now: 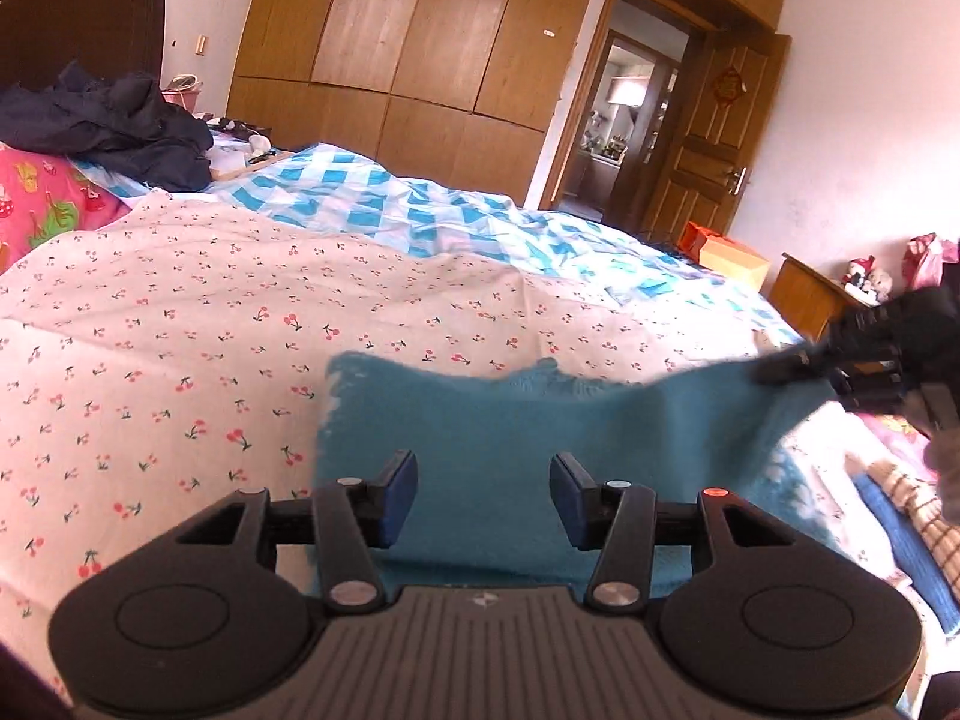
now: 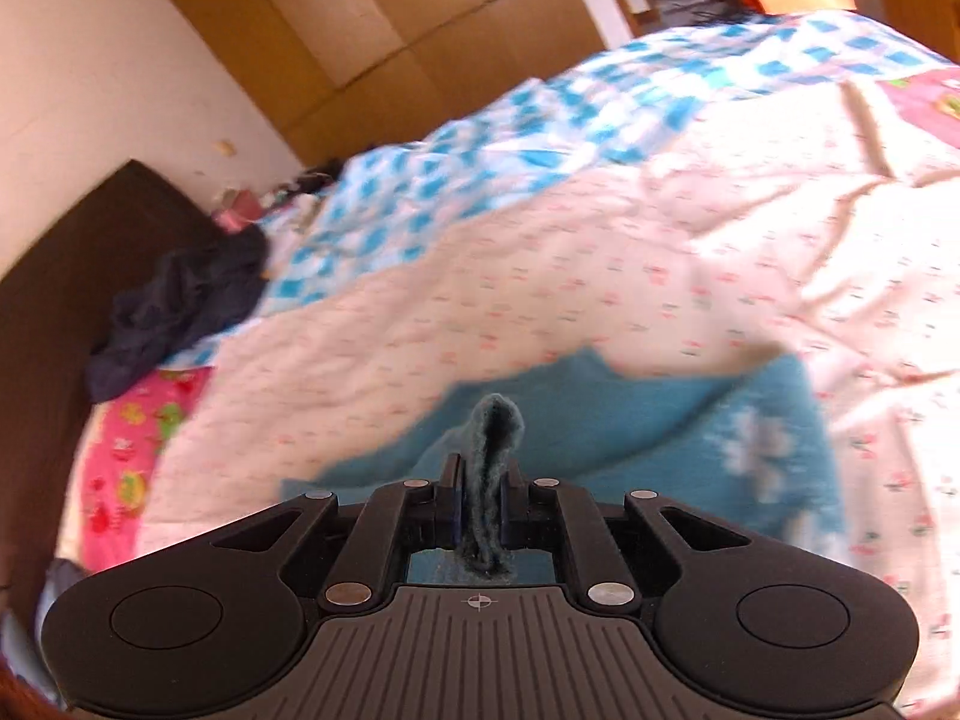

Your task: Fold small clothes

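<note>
While the teal knit (image 2: 600, 432) lies on the cherry-print sheet (image 1: 180, 312), a fold of it is pinched between the closed pads of the right gripper (image 2: 489, 501); the bunched edge stands up just past the fingertips and a strand hangs out behind the pads. White flower motifs are seen on the knit at about 3 o'clock in the right wrist view, which is blurred.

From the left wrist view, the left gripper (image 1: 483, 495) is seen with its fingers (image 1: 399, 495) apart, nothing pressed between them, and the knit (image 1: 480, 420) spread beneath and beyond the gap. Whether the pads brush the fabric cannot be told. The right gripper (image 1: 798, 363) enters at 3 o'clock in that view, clamped on the knit's far corner, so that the top edge is drawn taut toward it.

Beyond the sheet, a blue-checked quilt (image 1: 420, 210) is spread toward 12 o'clock. A dark heap of clothes (image 1: 114, 126) rests at 10 o'clock on a pink pillow (image 1: 42, 204), below a dark headboard (image 1: 78, 18). A wooden wardrobe (image 1: 408, 42) fills the far wall, with an open door (image 1: 714, 138) at 1 o'clock and an orange box (image 1: 729, 255) at 2 o'clock.
</note>
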